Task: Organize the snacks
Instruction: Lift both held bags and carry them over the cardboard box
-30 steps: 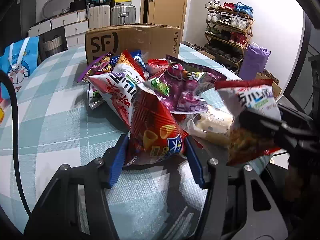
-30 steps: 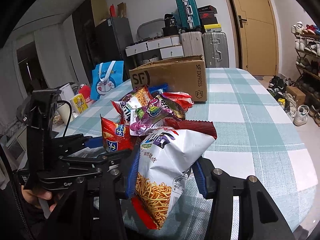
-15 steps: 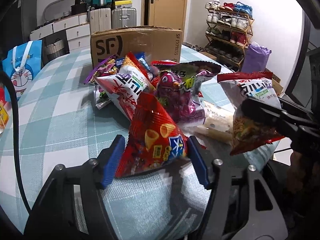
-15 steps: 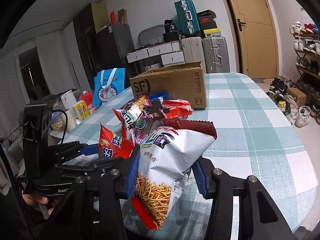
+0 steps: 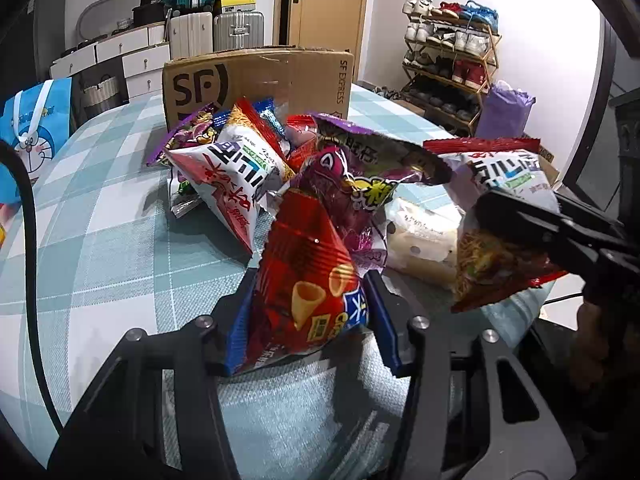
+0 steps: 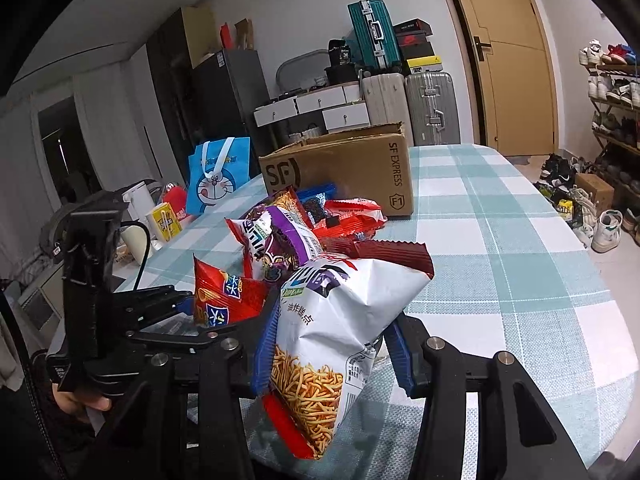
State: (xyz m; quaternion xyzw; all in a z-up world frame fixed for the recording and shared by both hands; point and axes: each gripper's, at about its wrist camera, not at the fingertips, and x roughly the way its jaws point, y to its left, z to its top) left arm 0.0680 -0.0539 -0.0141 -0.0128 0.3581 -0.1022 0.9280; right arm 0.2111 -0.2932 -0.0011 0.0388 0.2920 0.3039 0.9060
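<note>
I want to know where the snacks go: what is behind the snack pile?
A cardboard box marked SF Express stands behind the snack pile on the table. Its inside cannot be seen.

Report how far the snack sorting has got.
Done: nothing visibly packed; the inside of the box is out of sight. In hand: the left gripper clamps a red cone-snack bag, the right gripper a white stick-snack bag. Left: the pile of bags on the table.
</note>
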